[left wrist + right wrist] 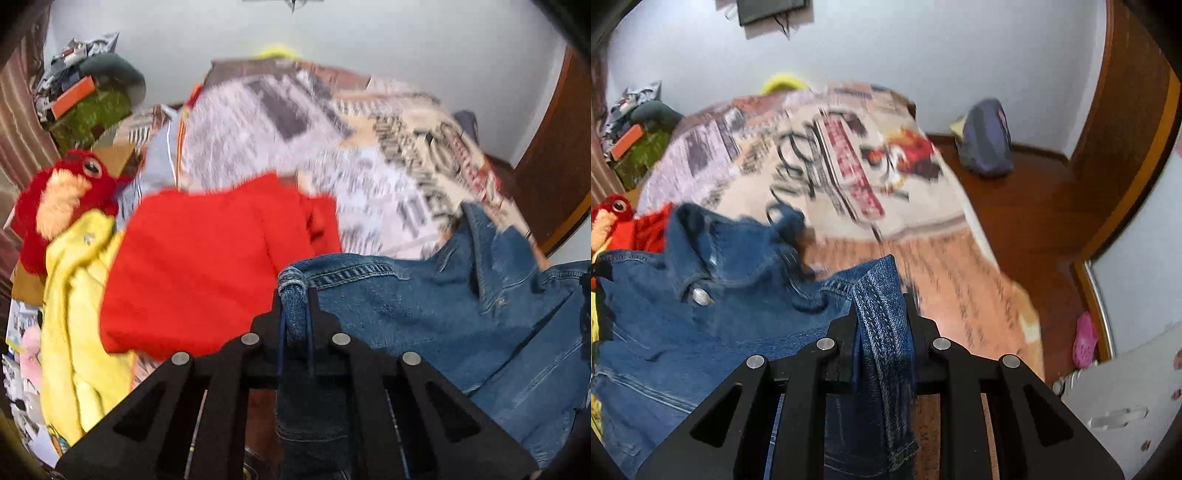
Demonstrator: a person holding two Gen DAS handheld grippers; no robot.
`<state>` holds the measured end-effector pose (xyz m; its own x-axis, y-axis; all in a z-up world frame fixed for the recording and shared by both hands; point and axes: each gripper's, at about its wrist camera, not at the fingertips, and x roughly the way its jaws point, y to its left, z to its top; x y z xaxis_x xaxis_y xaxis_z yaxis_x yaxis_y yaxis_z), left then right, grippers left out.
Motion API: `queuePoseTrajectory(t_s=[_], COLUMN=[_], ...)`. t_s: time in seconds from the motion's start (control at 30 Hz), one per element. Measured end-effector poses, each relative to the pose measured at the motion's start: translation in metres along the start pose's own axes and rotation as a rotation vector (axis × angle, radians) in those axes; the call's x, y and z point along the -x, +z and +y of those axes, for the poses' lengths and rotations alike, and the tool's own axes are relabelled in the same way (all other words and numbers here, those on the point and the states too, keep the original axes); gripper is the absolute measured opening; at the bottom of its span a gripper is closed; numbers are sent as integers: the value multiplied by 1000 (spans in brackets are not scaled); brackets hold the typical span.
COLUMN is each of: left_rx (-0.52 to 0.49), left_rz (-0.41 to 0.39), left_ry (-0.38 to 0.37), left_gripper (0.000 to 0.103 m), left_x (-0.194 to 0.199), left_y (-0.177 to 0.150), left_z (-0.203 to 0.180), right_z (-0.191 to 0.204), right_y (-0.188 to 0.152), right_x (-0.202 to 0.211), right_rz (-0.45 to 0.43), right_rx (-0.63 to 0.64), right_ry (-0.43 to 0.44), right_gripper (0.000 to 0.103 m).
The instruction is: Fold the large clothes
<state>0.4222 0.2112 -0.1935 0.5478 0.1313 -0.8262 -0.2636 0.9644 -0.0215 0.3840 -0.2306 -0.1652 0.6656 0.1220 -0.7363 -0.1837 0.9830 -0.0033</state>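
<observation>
A blue denim jacket [443,314] lies spread over the near part of a bed. My left gripper [295,295] is shut on a bunched seam edge of the denim jacket, which sticks up between the two black fingers. In the right wrist view the denim jacket [683,314] shows its collar and a metal button. My right gripper [882,299] is shut on a thick folded denim edge that hangs down between its fingers. The jacket stretches between both grips.
A red garment [207,266] and a yellow garment [77,302] lie left of the jacket, with a red plush toy [59,199] behind. The bed has a printed bedspread [849,166]. A wooden floor [1034,206], a grey bag [986,140] and a door frame stand to the right.
</observation>
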Motion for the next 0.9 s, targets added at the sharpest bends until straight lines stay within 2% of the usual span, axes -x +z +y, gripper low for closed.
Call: queuePoseTrajectory(t_s=[0.13,0.27,0.4,0.5,0.53,0.73,0.77,0.9], left_rx=[-3,31,59,27,7,-20,-29,-52], left_rz=[-27,21,69,80,71,32,25,-7], left_ry=[-3,26,32,67,88,106,110,111], left_gripper=[8,9,11,21,27,39,42,45], left_x=[6,-25,-58,-74,-76,-63,-57,-28], left_y=[21,27,22,15,13,10,11,13], left_z=[-3,1,9,8,7,8,7,4], right_z=[4,0,-10,-12,-12,-11,-10,-5], right_y=[15,12,-4,-16,-19,-22,-21,-16], right_x=[-3,-39,-69,-87,-91,-77,-73,-36], right_rz=[-25,36,114,156,163,165,162,123], right_rx=[24,12,-28,-16,-8,28,33,62], right_ry=[-32,-72,-67,-82,-93,-133,-142,-152], right_gripper=[16,16,17,20,21,34,34,36])
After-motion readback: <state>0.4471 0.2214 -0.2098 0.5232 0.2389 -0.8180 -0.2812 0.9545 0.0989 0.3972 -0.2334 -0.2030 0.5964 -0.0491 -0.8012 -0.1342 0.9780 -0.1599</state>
